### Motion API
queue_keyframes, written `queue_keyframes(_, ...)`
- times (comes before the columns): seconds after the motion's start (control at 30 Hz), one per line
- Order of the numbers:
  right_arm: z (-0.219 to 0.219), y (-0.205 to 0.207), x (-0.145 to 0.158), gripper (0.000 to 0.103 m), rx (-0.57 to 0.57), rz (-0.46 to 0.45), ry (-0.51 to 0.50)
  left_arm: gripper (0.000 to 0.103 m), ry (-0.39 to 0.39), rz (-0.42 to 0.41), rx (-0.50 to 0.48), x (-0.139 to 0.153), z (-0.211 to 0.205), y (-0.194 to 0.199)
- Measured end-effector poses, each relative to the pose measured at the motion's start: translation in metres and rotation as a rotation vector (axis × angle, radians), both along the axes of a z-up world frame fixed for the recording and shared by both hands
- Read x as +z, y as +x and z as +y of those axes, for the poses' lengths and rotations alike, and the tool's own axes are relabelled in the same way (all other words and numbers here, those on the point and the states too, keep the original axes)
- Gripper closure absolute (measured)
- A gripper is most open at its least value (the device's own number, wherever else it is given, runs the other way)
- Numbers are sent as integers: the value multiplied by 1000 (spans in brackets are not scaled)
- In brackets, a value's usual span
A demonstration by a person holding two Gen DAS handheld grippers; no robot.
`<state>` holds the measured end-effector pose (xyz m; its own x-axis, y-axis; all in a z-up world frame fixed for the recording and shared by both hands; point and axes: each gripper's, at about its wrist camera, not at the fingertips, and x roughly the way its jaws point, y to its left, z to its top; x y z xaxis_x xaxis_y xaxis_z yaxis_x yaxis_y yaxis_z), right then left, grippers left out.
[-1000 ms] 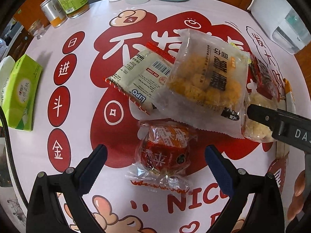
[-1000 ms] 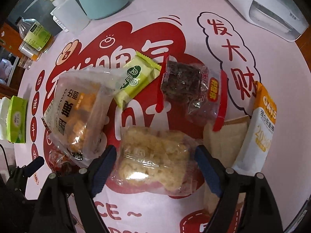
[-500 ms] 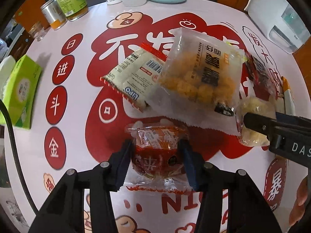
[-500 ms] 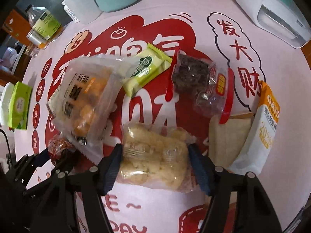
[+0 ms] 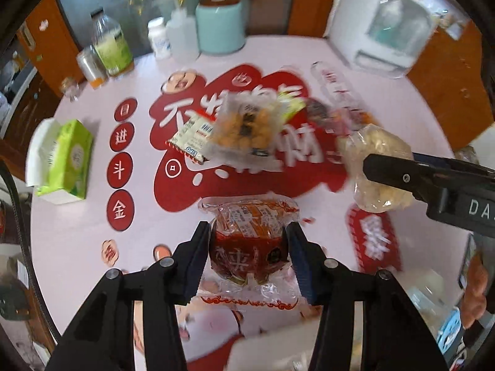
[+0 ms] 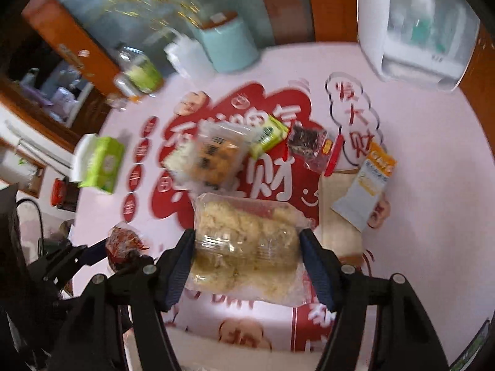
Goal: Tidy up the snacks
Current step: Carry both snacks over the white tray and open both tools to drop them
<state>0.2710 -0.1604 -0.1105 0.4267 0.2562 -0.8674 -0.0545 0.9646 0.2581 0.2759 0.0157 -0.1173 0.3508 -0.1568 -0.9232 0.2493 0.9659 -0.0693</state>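
Observation:
My left gripper is shut on a red snack packet and holds it above the table. My right gripper is shut on a clear bag of pale puffed snack, also lifted; that bag also shows in the left wrist view. On the table remain a clear bag of yellow balls, a LIPO biscuit pack, a green packet, a dark snack bag with red ends and an orange-white pouch.
A green tissue pack lies at the table's left. Bottles, a mint canister and a white appliance stand along the far edge. A tan board lies under the pouch. A white edge shows below the grippers.
Both grippers have lifted with their snacks and pulled back from the table; the table looks farther away. The left gripper closed on the red packet, the right on the puffed bag.

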Motion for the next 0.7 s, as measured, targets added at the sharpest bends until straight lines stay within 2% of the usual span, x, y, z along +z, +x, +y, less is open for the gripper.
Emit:
queue_keyframes(0.17, 1, -70, 44, 35, 53, -107, -8, 54, -23, -52, -73, 45, 1, -58)
queue_keyframes(0.3, 1, -132, 61, 35, 97, -167, -43, 54, -43, -87, -120, 67, 0, -101)
queue_keyframes(0.53, -2, -209, 62, 35, 107, -211, -72, 54, -96, -140, -181, 85, -4, -160)
queue_keyframes(0.7, 5, -250, 47, 35, 119, -197, -91, 53, -76, -170, -207, 79, -13, -191)
